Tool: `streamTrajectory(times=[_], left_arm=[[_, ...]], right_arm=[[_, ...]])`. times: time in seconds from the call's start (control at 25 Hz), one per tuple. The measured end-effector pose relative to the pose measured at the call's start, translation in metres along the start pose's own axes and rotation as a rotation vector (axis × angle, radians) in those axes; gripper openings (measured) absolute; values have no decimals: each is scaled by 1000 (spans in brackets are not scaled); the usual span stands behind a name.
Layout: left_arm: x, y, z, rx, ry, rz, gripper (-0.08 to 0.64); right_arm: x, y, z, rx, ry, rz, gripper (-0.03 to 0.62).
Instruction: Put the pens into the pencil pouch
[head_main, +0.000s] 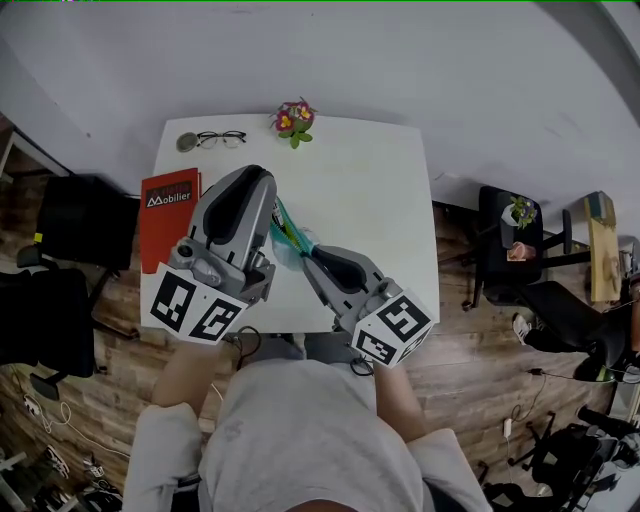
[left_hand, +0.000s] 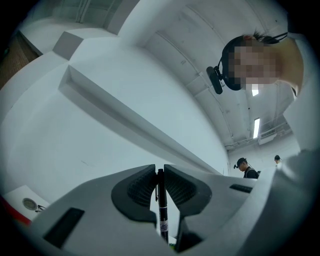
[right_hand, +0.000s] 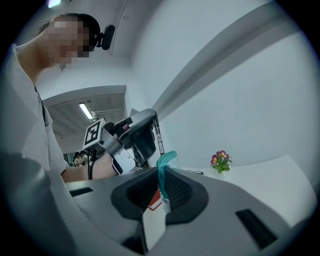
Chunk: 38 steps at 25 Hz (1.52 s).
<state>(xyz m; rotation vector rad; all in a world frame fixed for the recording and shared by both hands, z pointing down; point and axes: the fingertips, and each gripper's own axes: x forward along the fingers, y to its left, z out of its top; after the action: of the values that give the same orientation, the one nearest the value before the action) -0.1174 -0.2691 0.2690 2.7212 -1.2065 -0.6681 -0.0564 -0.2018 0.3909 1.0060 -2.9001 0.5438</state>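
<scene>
My left gripper (left_hand: 160, 186) is shut on a black pen (left_hand: 161, 210) that stands upright between its pads. In the right gripper view the same pen (right_hand: 159, 135) sticks out of the left gripper (right_hand: 142, 132), just above the pouch's mouth. The teal translucent pencil pouch (right_hand: 164, 170) has its edge clamped in my right gripper (right_hand: 161, 187). In the head view the pouch (head_main: 290, 238) hangs between the left gripper (head_main: 264, 192) and the right gripper (head_main: 314, 256), both raised above the white table (head_main: 370, 200).
On the table lie a pair of glasses (head_main: 218, 138) with a round metal object beside them at the far left corner, a small flower pot (head_main: 293, 120) at the far edge, and a red booklet (head_main: 168, 215) hanging over the left edge. Chairs stand on both sides.
</scene>
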Motion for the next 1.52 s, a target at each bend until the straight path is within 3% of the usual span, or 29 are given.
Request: streamTrajectory(times=[0.68,0.88,1.24,1.52], left_arm=[[-25,-31,-5,32,56,-91,78],[-34,-25,3,30,58,-58,80],[-61,-17,-3,50,130,0,63],[-76,-14,0,106,157,95,54]], right_arm=[[-10,30,11,-29,-63,-15,57],[-13,36,8,-32,-71,-39,57],[-24,35,14,-143,-93,-204,57],[-51,17,40,-162,-187,-343,57]])
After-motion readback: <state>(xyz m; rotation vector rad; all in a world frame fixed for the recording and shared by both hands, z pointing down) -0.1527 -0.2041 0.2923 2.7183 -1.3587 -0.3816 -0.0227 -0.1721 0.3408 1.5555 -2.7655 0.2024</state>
